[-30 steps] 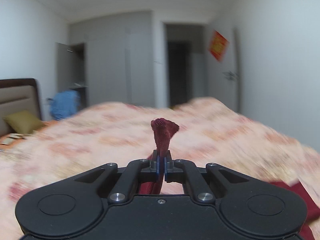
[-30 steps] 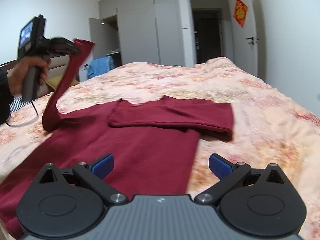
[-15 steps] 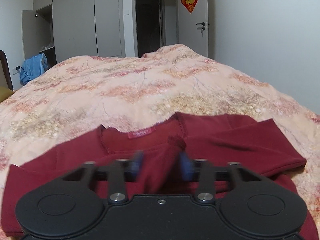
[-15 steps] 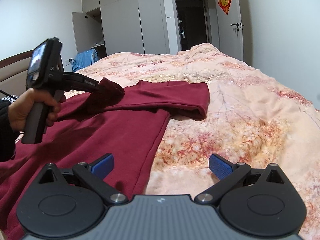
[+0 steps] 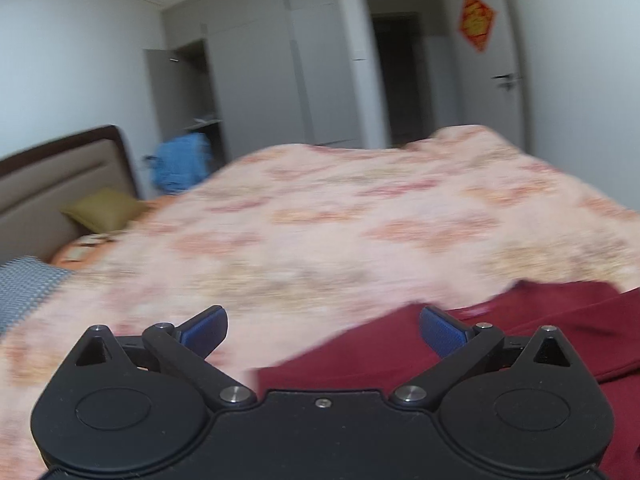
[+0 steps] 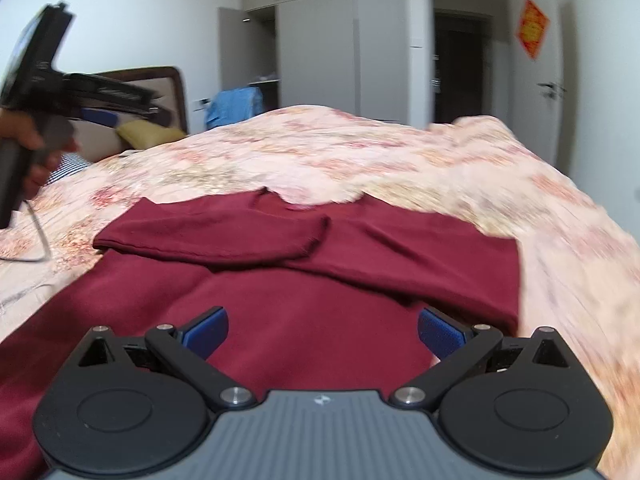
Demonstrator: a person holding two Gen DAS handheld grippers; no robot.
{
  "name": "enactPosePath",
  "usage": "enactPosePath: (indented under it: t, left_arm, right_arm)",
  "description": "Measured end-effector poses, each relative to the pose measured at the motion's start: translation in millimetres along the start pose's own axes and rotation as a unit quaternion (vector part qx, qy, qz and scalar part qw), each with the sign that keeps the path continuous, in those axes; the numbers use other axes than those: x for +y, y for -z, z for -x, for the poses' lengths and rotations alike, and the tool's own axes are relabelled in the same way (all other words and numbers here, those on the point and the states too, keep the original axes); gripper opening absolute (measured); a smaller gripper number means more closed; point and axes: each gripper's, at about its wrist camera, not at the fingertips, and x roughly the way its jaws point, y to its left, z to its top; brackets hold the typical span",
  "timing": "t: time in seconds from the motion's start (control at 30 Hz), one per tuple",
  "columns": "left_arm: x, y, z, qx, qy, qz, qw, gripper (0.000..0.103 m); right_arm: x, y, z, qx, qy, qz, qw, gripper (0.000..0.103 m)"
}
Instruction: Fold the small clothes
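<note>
Both sleeves (image 6: 224, 236) lie folded across the shirt (image 6: 304, 320) on the bed (image 6: 360, 160); body folds seem left; left gripper (image 5: 322, 326) and right gripper (image 6: 322, 326) gape, empty

Bedspread (image 6: 400, 160) open beyond maroon top (image 6: 280, 300); left gripper (image 6: 132, 114) raised over left edge, headboard (image 6: 168, 80) behind.

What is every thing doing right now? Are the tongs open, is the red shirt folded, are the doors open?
Left tongs: open, holding nothing.
Right tongs: open, holding nothing, above the shirt.
Red shirt: flat on the bed, both sleeves folded across the chest.
Left sleeve: lying on top, let go.
Bed cover: spread out, rumpled.
Wardrobe door: open.
Room door: open.
</note>
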Motion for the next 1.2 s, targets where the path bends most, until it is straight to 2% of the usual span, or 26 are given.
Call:
enactPosePath:
  t: [0.1,0.2,0.3,0.43,0.53,0.6,0.73,0.8,0.87,0.97,1.07,1.2]
  left_arm:
    - [36.4,16.5,4.5,0.006,-0.043,-0.008,0.9990,0.102]
    - [64.0,44.5,0.4,0.025,-0.059,0.001,0.9980,0.102]
    - [77.8,80.8,-10.2,0.047,-0.051,0.031,0.9971,0.102]
    - [73.1,119.6,-27.5,0.074,-0.025,0.047,0.9958,0.102]
    - [60.8,131.4,-34.3,0.076,-0.020,0.039,0.9961,0.102]
    - [55.7,132.0,-37.2,0.076,-0.012,0.039,0.9962,0.102]
    - [50.8,129.6,-44.2,0.075,-0.002,0.050,0.9959,0.102]
    - [49.5,129.6,-46.6,0.077,-0.001,0.050,0.9958,0.102]
    - [48.6,129.5,-49.1,0.080,-0.001,0.048,0.9956,0.102]
    - [47.3,130.6,-51.4,0.084,-0.001,0.046,0.9954,0.102]
    - [46.4,131.1,-52.4,0.085,-0.001,0.045,0.9953,0.102]
    - [42.8,132.3,-55.4,0.088,0.003,0.043,0.9952,0.102]
  right_arm:
    - [1.6,-19.4,-26.7,0.008,-0.020,-0.010,1.000,0.103]
    - [1.8,-33.8,-50.9,0.011,-0.037,-0.017,0.999,0.103]
    - [2.7,-45.7,-77.5,0.018,-0.034,-0.017,0.999,0.102]
    - [1.5,-53.9,-111.5,0.032,-0.028,-0.024,0.999,0.095]
    - [1.6,-55.2,-135.7,0.049,-0.021,-0.028,0.998,0.087]
    - [1.3,-55.3,-148.4,0.060,-0.019,-0.032,0.998,0.080]
    - [2.9,-52.8,-163.8,0.072,-0.011,-0.034,0.997,0.071]
    - [4.4,-51.1,-167.8,0.077,-0.005,-0.032,0.997,0.055]
    - [6.7,-51.0,-168.5,0.076,0.001,-0.026,0.997,0.043]
    - [5.8,-53.7,-167.8,0.074,-0.008,-0.028,0.997,0.019]
    - [3.2,-60.4,-163.5,0.064,-0.020,-0.033,0.997,0.013]
    - [3.0,-78.8,-151.4,0.041,-0.037,-0.045,0.997,0.012]
